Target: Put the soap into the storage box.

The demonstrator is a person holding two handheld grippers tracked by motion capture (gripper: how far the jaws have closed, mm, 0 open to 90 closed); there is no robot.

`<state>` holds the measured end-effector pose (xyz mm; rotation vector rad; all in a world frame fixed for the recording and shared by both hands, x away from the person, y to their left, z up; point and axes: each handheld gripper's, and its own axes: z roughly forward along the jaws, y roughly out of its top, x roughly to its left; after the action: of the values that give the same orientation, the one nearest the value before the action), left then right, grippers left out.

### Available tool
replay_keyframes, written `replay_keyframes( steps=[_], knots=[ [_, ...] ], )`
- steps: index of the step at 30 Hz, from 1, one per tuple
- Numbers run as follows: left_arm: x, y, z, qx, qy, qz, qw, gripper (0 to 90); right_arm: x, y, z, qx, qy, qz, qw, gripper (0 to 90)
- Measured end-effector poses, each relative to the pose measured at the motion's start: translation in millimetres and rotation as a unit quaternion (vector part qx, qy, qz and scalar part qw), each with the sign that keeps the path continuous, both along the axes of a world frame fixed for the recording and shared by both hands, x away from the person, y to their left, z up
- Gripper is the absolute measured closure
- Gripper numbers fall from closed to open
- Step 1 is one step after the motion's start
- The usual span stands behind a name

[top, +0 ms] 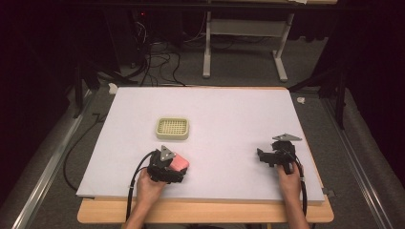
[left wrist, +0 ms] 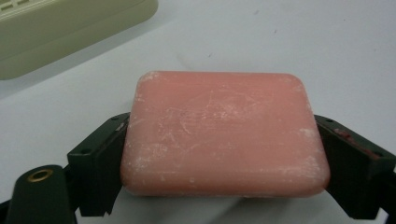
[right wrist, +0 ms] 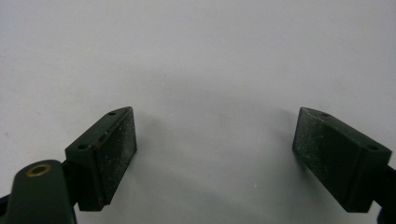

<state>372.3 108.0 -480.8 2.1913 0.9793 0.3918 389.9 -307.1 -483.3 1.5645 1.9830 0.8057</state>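
A pink bar of soap [left wrist: 224, 133] lies flat between the two black jaws of my left gripper [left wrist: 219, 158], which press its left and right sides. From above, the soap [top: 180, 163] and left gripper [top: 177, 168] sit near the table's front left. A pale green slotted soap dish [top: 172, 128] stands just beyond, its corner [left wrist: 56, 32] at the upper left of the left gripper view. My right gripper [top: 261, 156] rests at the front right, its jaws wide apart over bare white tabletop [right wrist: 210, 70], with nothing between them [right wrist: 215, 154].
The white board [top: 229, 114] covers a wooden table. Behind it on the floor lie cables [top: 153, 57] and a white frame leg [top: 207, 47]. A metal rail [top: 47, 167] runs along the left side.
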Motion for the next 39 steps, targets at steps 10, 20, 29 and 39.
replay_keyframes(
  steps=[10,20,29,39],
  knots=[
    [-2.3,6.1,8.6,-0.028,0.000,0.002,0.9996,13.8,0.0,0.0,0.0,0.000,0.000,0.000,1.0000,14.2],
    [-2.6,10.3,24.9,-0.041,-0.006,0.008,0.9991,13.8,0.0,0.0,0.0,0.000,0.000,0.000,1.0000,14.3],
    [-0.2,17.6,37.4,-0.058,-0.005,0.017,0.9981,13.8,0.0,0.0,0.0,0.000,0.000,0.000,1.0000,14.2],
    [4.1,22.5,47.0,-0.063,-0.012,0.032,0.9974,13.8,0.0,0.0,0.0,0.000,0.000,0.000,1.0000,14.3]
  ],
)
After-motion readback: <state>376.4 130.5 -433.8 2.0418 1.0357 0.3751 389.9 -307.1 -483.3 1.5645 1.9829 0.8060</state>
